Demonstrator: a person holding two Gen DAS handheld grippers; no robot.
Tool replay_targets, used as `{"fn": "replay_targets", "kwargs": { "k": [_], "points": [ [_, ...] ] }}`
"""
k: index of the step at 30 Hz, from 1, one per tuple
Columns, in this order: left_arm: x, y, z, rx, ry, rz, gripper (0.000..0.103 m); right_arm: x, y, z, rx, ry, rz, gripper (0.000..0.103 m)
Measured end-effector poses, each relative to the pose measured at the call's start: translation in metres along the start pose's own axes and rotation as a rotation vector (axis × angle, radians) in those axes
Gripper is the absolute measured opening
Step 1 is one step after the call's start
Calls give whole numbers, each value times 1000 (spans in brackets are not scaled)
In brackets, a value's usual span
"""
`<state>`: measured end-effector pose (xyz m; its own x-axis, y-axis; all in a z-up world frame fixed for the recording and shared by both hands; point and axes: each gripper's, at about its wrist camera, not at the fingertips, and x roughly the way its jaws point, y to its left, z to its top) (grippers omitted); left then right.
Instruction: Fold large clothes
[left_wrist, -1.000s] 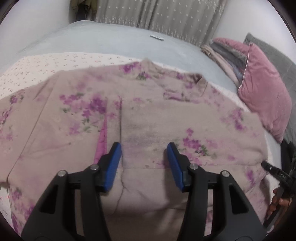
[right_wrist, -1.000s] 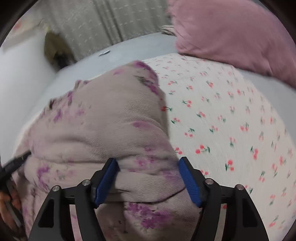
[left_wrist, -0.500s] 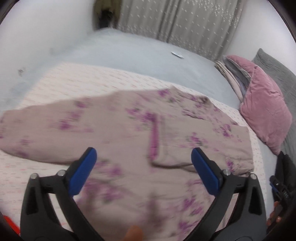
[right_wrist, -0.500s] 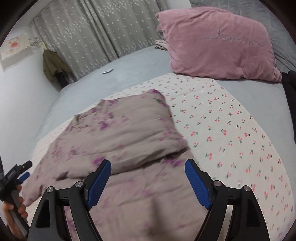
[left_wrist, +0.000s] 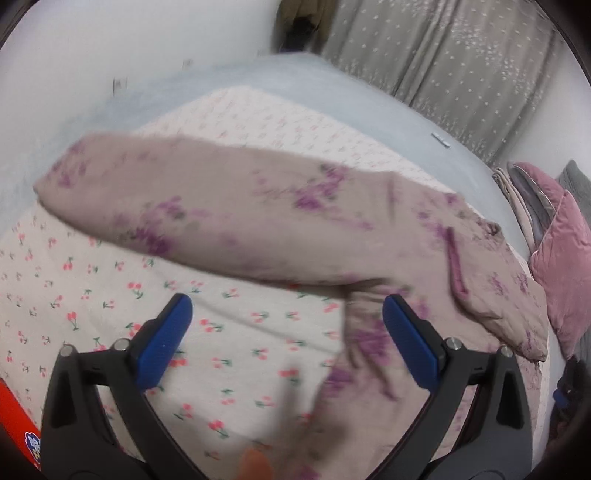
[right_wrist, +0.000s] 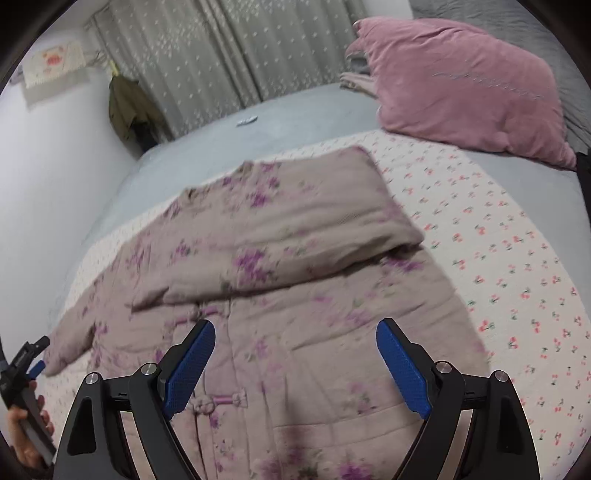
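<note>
On the bed (right_wrist: 517, 184), the padded floral jacket (right_wrist: 295, 288) is lying with its right sleeve (right_wrist: 295, 236) already folded across; the left sleeve (left_wrist: 207, 206) is stretching outward, seemingly next. Both the left gripper (left_wrist: 288, 343) and right gripper (right_wrist: 295, 369), jaws just opening, are hovering wide and empty.

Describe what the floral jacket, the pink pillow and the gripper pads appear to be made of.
Floral jacket: looks like padded woven cotton, matte; puffy rolled edges and knotted fabric fastenings suggest wadding inside. Pink pillow: probably velvet or velour, given its soft sheen and shaded nap. Right gripper pads: blue, finely ribbed, likely rubber or textured plastic on black plastic arms.
</note>
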<state>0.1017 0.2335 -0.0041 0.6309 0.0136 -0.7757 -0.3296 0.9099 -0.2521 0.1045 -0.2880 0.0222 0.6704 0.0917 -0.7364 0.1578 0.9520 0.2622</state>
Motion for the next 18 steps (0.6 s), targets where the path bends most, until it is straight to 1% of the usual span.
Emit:
{"fn": "replay_targets", "kwargs": {
  "k": [3,5,7,9,12,13,16,18],
  "points": [
    [7,28,5,-38,-17,26,102,10,6,-3,-15,16,-4,90],
    [15,48,11,-62,1,37,102,16,7,-3,-15,24,-15,90],
    [19,72,15,-137,-14,64,102,21,7,-3,-10,29,-33,90],
    [26,106,18,-256,-40,91,102,28,6,-3,2,32,-49,90],
    [36,147,20,-382,-56,88,102,37,4,-4,20,44,-57,90],
    [39,158,21,-404,-62,105,102,41,3,-5,25,47,-56,90],
    [48,178,22,-418,-95,151,102,48,3,-4,25,53,-63,90],
    [49,187,24,-422,-143,134,102,51,3,-4,23,50,-70,90]
  ]
}}
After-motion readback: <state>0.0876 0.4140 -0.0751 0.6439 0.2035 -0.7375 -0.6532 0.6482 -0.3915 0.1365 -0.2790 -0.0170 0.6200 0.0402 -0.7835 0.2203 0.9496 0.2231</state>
